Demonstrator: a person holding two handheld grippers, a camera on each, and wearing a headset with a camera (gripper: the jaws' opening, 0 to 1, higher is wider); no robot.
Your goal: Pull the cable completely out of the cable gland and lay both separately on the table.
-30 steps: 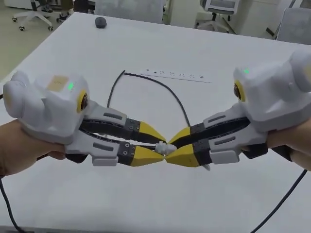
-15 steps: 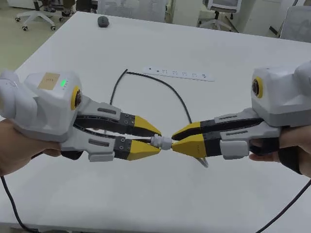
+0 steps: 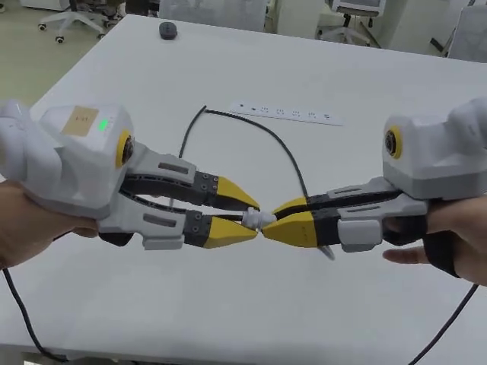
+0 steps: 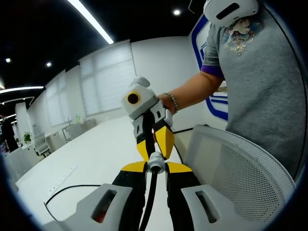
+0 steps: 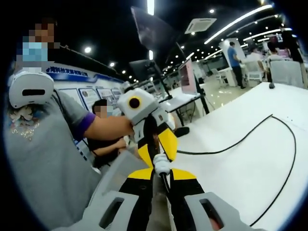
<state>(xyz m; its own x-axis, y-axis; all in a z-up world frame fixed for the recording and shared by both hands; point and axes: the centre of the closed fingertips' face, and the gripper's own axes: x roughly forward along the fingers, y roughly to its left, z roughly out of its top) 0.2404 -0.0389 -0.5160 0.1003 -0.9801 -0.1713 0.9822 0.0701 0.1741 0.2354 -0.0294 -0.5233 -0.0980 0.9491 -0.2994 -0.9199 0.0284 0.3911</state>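
The left gripper (image 3: pixel 256 220) and the right gripper (image 3: pixel 271 220) met tip to tip above the near half of the tabletop (image 3: pixel 228 304). Both claws were narrowed and clamped on the white cable gland (image 3: pixel 261 220) from opposite ends, holding it clear of the surface. In the left gripper view, the black cable (image 3: pixel 270 141) ran from the gland back between that gripper's jaws. Its loop lay on the tabletop, curving toward the power strip (image 3: pixel 285 115) nearer the far edge.

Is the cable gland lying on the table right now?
No, the cable gland is held in the air between the tips of the left gripper and the right gripper, above the table.
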